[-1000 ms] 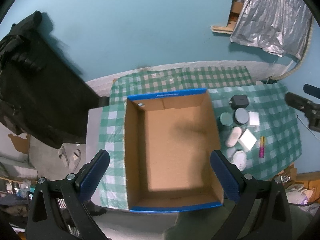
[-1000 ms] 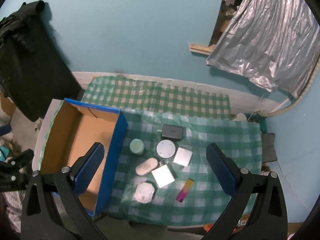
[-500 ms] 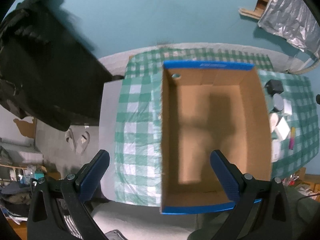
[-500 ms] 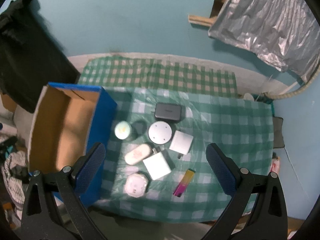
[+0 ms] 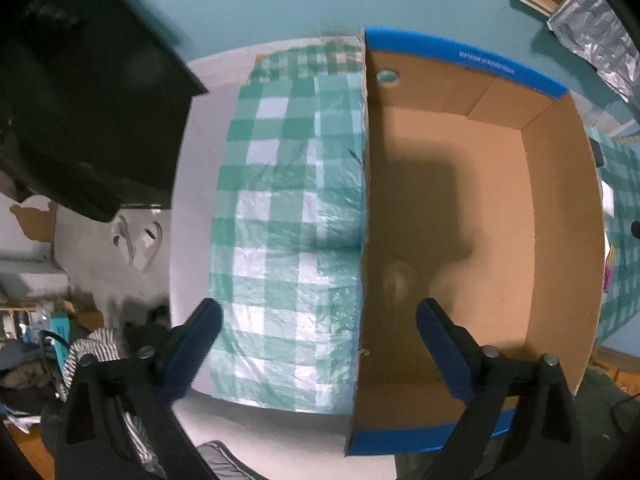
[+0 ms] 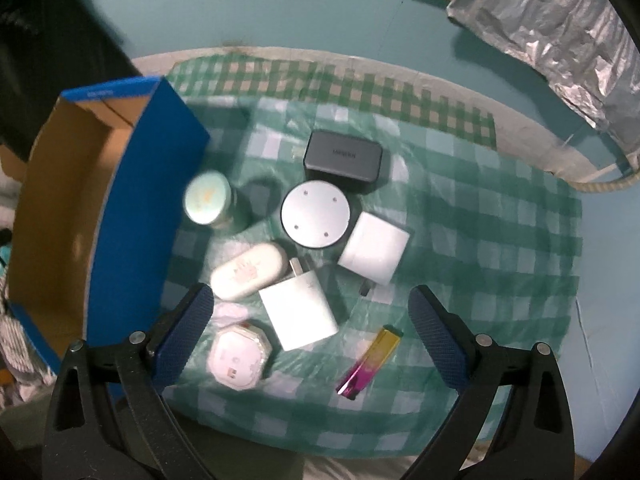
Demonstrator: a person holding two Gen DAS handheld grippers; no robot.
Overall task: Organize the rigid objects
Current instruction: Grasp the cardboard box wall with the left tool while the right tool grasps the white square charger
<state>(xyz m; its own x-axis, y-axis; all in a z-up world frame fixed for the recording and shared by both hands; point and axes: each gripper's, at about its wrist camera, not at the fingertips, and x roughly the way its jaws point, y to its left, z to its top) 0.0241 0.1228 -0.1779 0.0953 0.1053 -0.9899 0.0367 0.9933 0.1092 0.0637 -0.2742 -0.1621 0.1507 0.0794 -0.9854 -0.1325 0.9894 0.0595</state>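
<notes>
- A teal wall (image 6: pixel 280 0) rises behind a table (image 6: pixel 480 216) spread with a green-and-white checked cloth under clear plastic; crinkled silver foil (image 6: pixel 560 32) hangs at the upper right, and a dark garment (image 5: pixel 80 92) hangs at the left.
- A cardboard box (image 5: pixel 560 240), brown inside with blue edges, sits on the left part of the table; its floor is bare, with only a shadow across it.
- The small things lie in a cluster on the cloth to the right of the box (image 6: pixel 132 208), apart from it.
- Nearest the box stands a mint-green round jar (image 6: pixel 208 199).
- Further right, a dark grey charger block (image 6: pixel 342 158) lies at the back, with a silver round disc (image 6: pixel 315 214) just in front of it.
- A white square adapter (image 6: pixel 374 253) lies right beside the disc's right edge.
- A cream oval case (image 6: pixel 249 269) and a white plug adapter (image 6: pixel 298 310) lie in front of the disc, close together.
- A white octagonal case (image 6: pixel 239 357) sits nearest the front edge, and a slim gold-to-pink stick (image 6: pixel 370 361) lies slanted to its right.
- The left tongs (image 5: pixel 318 326) point down over the box's left wall, jaws wide but closing, one finger over the cloth, the other over the box's inside, gripping nothing.
- The right tongs (image 6: pixel 308 314) hang above the cluster, jaws spread wide and empty, the white plug adapter in view between them.
</notes>
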